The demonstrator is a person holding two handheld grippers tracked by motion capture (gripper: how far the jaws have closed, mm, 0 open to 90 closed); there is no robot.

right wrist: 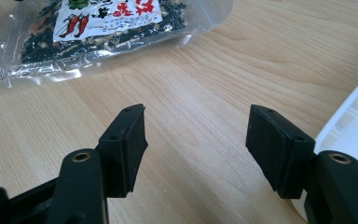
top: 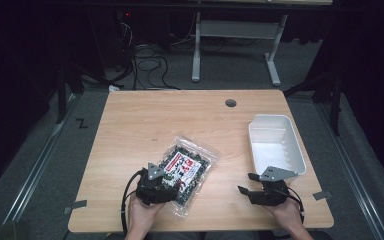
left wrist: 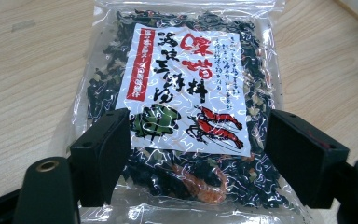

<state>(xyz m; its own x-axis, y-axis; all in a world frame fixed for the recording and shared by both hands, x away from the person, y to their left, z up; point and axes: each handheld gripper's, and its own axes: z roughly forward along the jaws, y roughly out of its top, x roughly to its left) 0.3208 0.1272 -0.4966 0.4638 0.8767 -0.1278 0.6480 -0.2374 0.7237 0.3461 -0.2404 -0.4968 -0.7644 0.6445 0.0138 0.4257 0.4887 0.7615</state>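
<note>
The desk [top: 130, 125], light wood with a round hole near its far edge, takes up the middle of the high view. On dark floor beyond it, at the top of the frame, stand a grey stand and some cables.

The tub [top: 276, 145], white and empty, sits at the right of the desk in the high view. In the right gripper view its rim shows at the right edge, just beside the right-hand jaw.

The bag [top: 185, 170] lies flat a little below the centre of the high view, its long axis running from lower left to upper right. It is clear plastic, packed with dark dried bits and a few pinkish shrimps, and carries a white label with red and black writing and a red shrimp drawing. In the left gripper view the bag [left wrist: 186, 93] covers the middle of the frame; in the right gripper view its corner lies at the upper left.

The left tongs [top: 172, 192], at the lower left of centre in the high view, hang over the bag's near end. The left gripper view shows their jaws wide apart, flanking the bag's lower part; whether they touch it cannot be told.

The right tongs [top: 247, 184], lower right in the high view, point left, well apart from the bag. Their jaws stand wide apart over bare wood with nothing between.
</note>
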